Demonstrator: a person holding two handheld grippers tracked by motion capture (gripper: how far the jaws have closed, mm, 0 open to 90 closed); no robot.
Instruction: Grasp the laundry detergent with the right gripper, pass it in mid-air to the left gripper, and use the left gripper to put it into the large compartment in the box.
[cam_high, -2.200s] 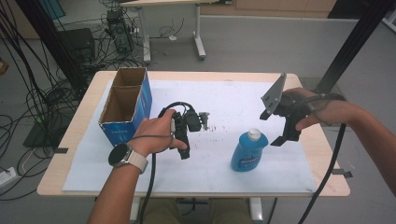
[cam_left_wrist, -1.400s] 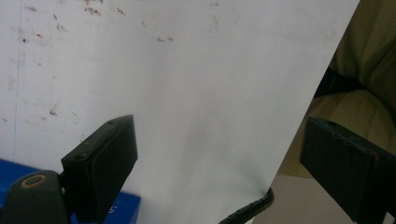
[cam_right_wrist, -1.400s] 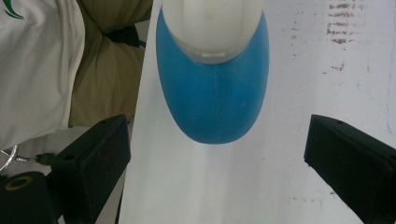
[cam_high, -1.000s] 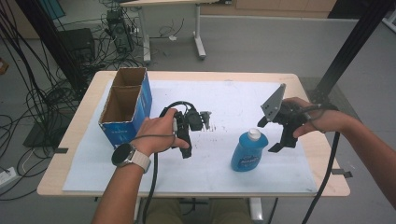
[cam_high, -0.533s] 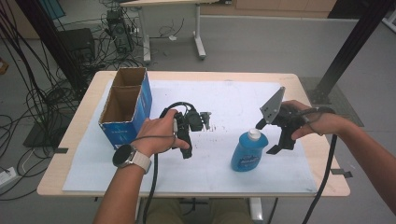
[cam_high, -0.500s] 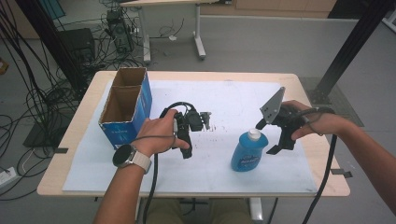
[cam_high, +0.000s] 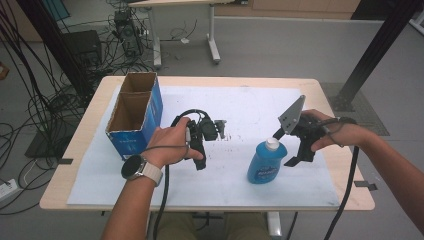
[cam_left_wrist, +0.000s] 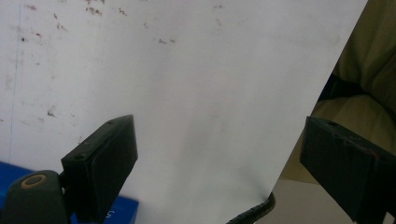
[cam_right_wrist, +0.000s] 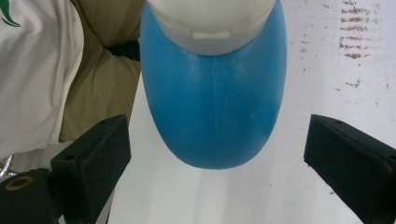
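A sheet (cam_high: 240, 105) covers most of the table (cam_high: 330, 95). The box (cam_high: 134, 116) stands at the left on the sheet, running near to far, its far compartment behind its near one. Just right of the box, the left gripper (cam_high: 199, 139) rests low over the sheet at mid-table. The bottle (cam_high: 266, 161) stands upright on the sheet, right of centre and near, well apart from the box. The right gripper (cam_high: 292, 147) hangs just right of the bottle's top and above it; in the right gripper view the bottle (cam_right_wrist: 212, 93) lies between and beyond the jaws, untouched. Desks and cables stand far behind the table.
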